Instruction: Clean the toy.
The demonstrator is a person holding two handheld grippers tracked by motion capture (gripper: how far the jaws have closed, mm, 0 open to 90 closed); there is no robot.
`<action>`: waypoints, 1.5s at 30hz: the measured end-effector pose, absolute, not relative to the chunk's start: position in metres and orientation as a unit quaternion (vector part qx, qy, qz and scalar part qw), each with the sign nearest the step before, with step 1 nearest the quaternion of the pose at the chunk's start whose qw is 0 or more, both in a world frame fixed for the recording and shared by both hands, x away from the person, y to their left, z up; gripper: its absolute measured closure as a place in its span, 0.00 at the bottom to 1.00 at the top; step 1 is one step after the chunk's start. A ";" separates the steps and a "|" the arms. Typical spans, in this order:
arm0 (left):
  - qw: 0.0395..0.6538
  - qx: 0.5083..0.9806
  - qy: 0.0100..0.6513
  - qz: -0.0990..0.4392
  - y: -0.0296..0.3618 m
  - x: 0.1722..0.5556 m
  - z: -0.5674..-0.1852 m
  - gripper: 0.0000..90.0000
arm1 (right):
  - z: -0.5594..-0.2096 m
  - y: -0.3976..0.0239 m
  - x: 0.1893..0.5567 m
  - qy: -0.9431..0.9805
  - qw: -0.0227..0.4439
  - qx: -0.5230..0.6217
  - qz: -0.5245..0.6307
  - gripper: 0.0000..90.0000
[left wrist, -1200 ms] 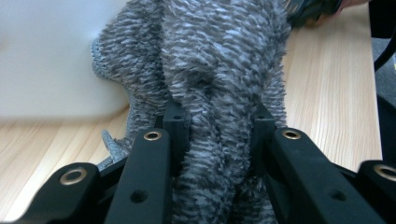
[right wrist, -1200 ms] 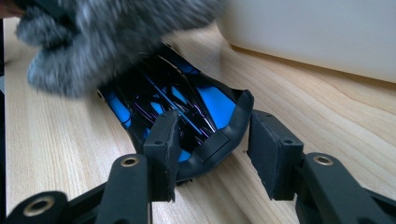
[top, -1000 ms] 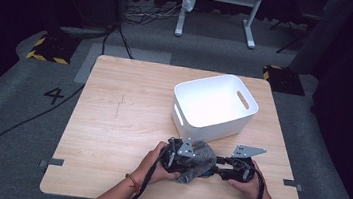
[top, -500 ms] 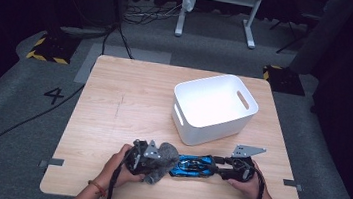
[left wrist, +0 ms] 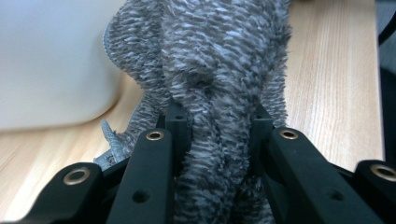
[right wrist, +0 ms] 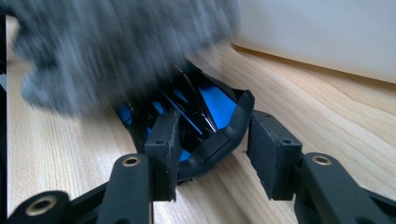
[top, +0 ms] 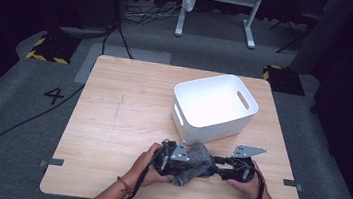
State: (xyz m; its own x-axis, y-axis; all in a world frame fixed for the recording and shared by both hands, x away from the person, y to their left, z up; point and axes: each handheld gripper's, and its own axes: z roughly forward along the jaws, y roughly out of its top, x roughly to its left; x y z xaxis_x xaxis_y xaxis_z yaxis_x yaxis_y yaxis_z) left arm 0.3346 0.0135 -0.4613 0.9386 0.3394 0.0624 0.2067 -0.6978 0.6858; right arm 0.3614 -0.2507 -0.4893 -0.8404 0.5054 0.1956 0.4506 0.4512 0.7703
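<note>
L hand-held gripper is clamped on a grey fuzzy cloth, pile bunched between the pads. R hand-held gripper has its jaws drawn in around the end of a black-and-blue tool lying flat on the table; left pad touches, right pad w/ a small gap. Cloth drapes over the tool's far end, near the white bin. Risk: fibres snag in the tool, or it slips out sideways from that loose hold.
</note>
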 end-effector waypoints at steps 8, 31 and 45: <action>0.348 0.919 0.152 0.106 0.042 0.319 -0.468 0.80 | -0.489 -0.250 0.362 0.852 0.030 0.278 0.443 0.61; 0.312 0.940 0.039 0.130 -0.010 0.292 -0.472 0.80 | -0.490 -0.251 0.362 0.851 0.030 0.279 0.444 0.61; 0.273 0.954 0.050 0.112 0.025 0.300 -0.478 0.81 | -0.490 -0.249 0.361 0.851 0.032 0.279 0.445 0.61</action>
